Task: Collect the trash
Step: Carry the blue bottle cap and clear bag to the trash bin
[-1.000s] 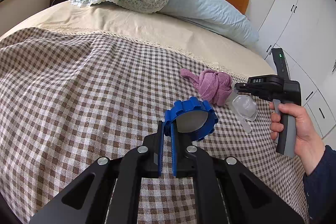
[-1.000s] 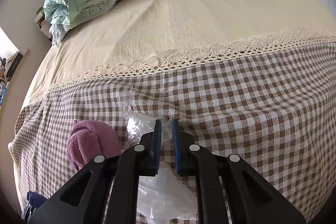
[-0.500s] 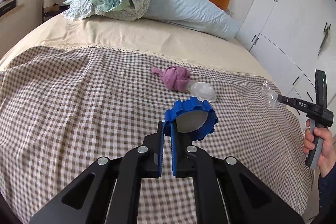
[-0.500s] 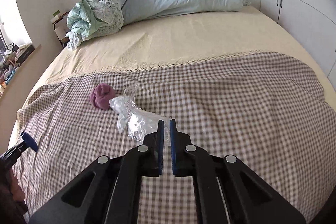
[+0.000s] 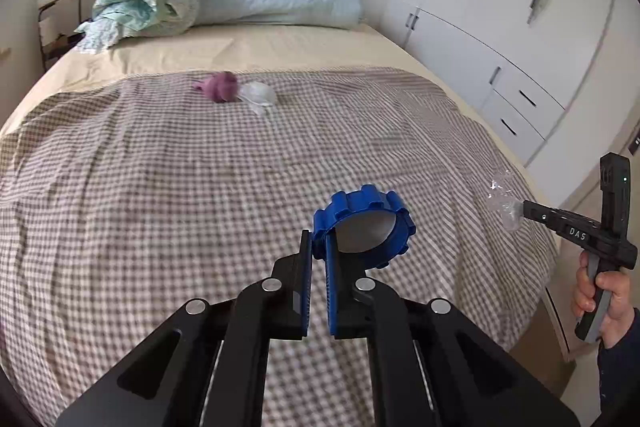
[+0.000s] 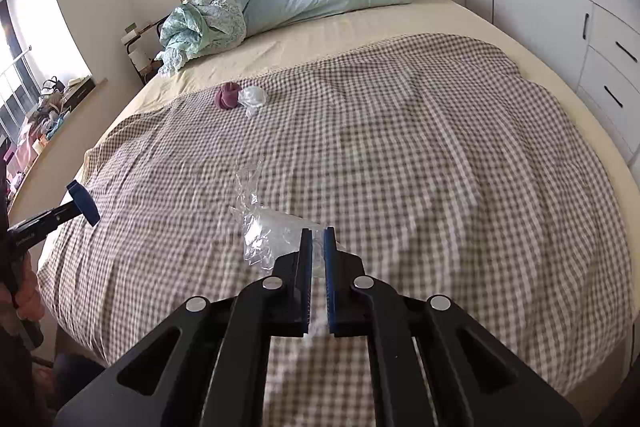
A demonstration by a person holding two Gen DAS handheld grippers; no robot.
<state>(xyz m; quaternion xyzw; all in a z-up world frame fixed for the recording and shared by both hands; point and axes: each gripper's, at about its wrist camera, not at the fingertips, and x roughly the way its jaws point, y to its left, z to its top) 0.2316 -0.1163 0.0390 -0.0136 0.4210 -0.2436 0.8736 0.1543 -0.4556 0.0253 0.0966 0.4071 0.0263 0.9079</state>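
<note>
Left tongs at lower centre of the left view, closed tight on the rim of a blue ridged cap, held clear above the checked blanket. Right tongs at lower centre of the right view, nearly closed and pinching one edge of a clear plastic wrapper; rest of the wrapper trailing up and to the left, off the bed. Same wrapper visible at far right of the left view, bunched at the tips of the tongs. More trash remaining on the bed: a second crumpled piece of clear plastic in the upper left part of the right view, touching a purple cloth bundle just to its left, both near the blanket's far edge and well apart from either pair of tongs. Unclear whether the bundle counts as trash. No bin in either view. Handling judgement: cap rigid and light, ridges giving a sure hold, little risk of slipping. Wrapper very light, limp, slick and crinkly; pinched by a thin edge only, likely to slide out or tear under a quick swing. For the plastic left on the bed: best taken at the thickest crumpled fold, from the side away from the bundle, to avoid catching cloth or blanket. Pale blue pillow and rumpled green bedding at the headboard, not involved.
</note>
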